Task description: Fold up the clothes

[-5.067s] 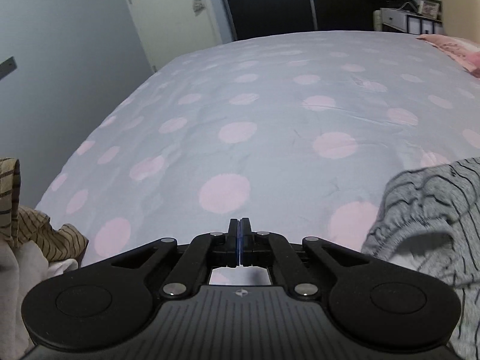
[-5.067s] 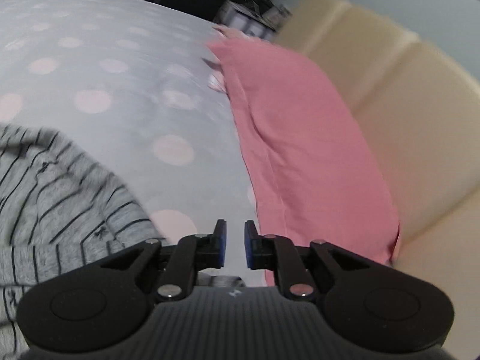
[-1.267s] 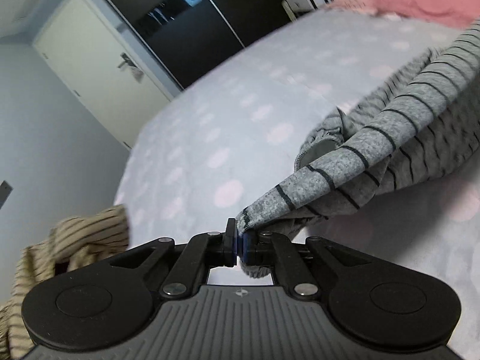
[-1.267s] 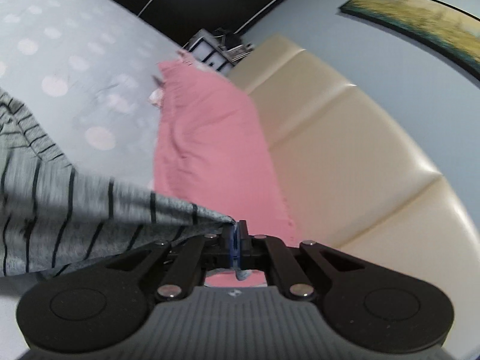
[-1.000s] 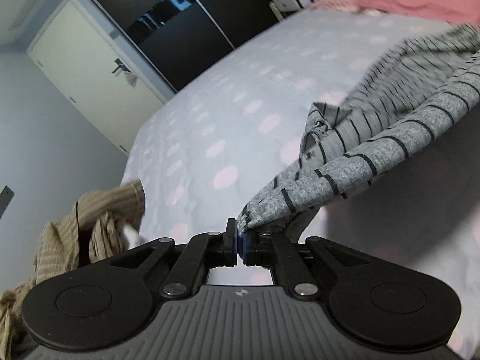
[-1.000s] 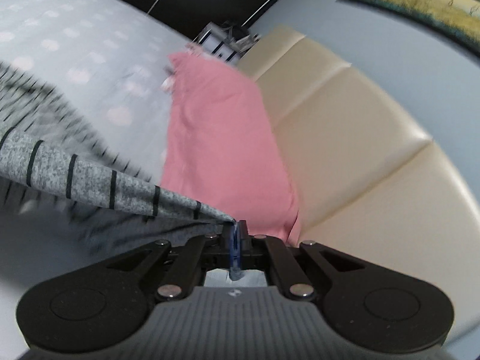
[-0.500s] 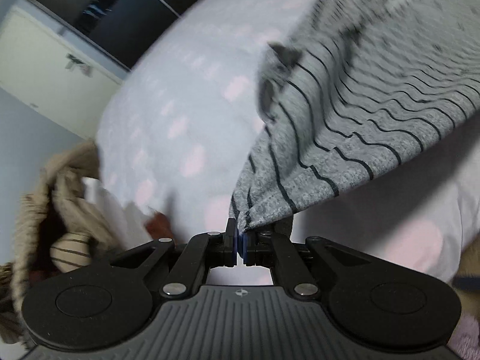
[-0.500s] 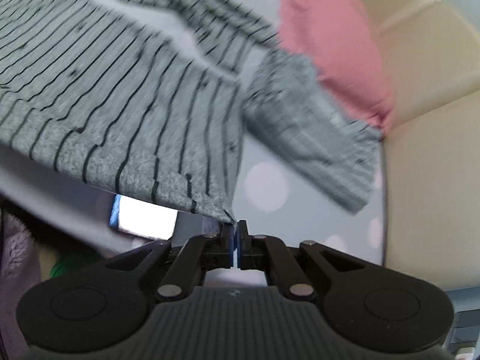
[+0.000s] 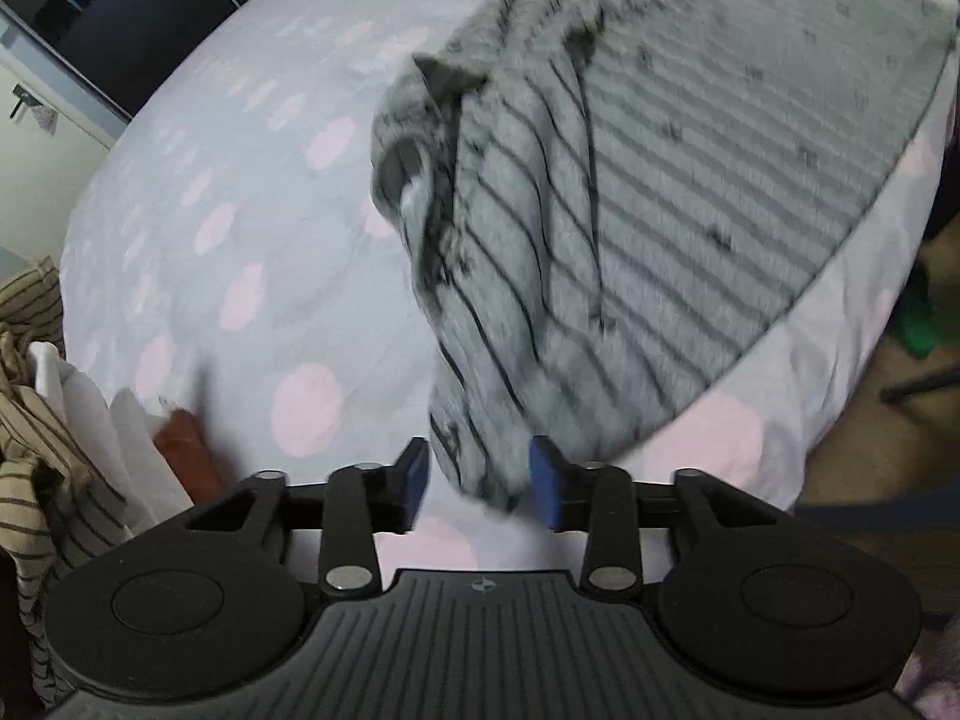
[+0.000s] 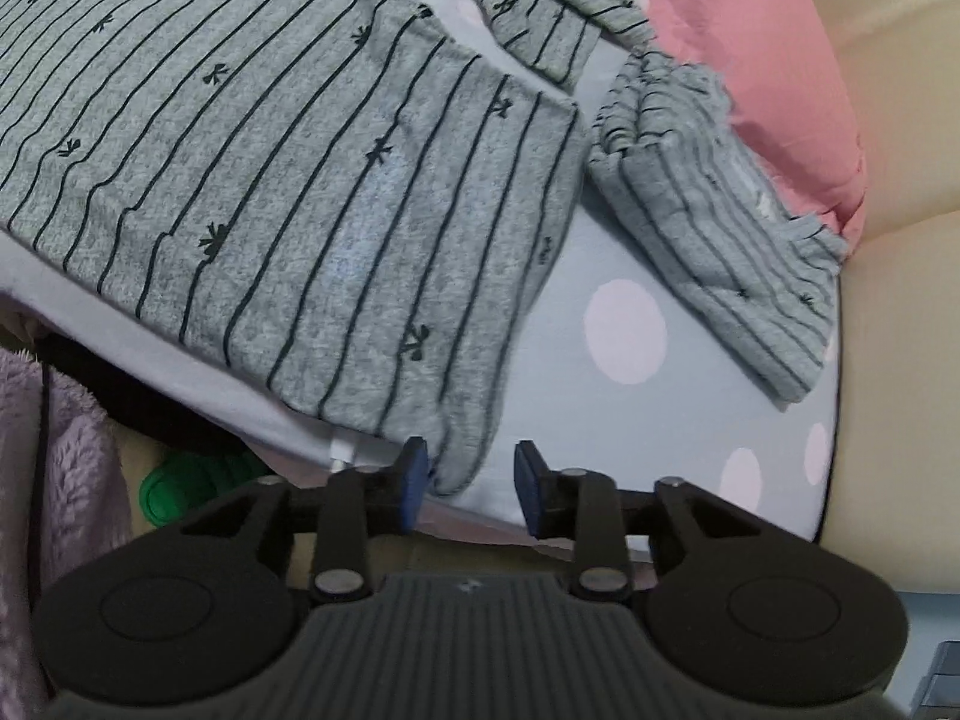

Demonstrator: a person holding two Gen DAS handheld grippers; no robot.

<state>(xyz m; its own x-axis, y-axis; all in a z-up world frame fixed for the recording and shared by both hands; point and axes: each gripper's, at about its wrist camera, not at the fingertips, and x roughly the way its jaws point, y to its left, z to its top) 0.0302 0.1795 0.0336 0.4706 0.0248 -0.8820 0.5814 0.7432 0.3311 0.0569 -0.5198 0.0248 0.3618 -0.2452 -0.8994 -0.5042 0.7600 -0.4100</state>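
**A:** Lying spread across the bed, what is the garment, and where exactly does it sit?

**B:** It is a grey striped top (image 10: pixel 288 180) with thin dark lines and small bow prints. In the right wrist view it fills the upper left and centre, its body laid fairly flat, its lower edge near the bed's edge at the bottom. One sleeve (image 10: pixel 720 228) lies bunched at the upper right, just beside a pink pillow (image 10: pixel 768 60). Probably it was laid out this way so the sleeves can be folded inward.

**A:** Are the tools gripping it?

**B:** No. The right gripper (image 10: pixel 468 483) has its blue pads parted, with a hem corner lying loose between them. The left gripper (image 9: pixel 480 480) is likewise spread wide; the other corner droops between its pads, blurred, and no pad presses on it.

**A:** And around the garment?

**B:** A pale grey bedsheet (image 9: pixel 240 210) with pink dots lies beneath. In the left wrist view, a beige striped garment (image 9: pixel 36 372) is heaped at the left edge. The right view shows a cream headboard (image 10: pixel 900 120) at the right and a green object (image 10: pixel 180 486) on the floor, lower left.
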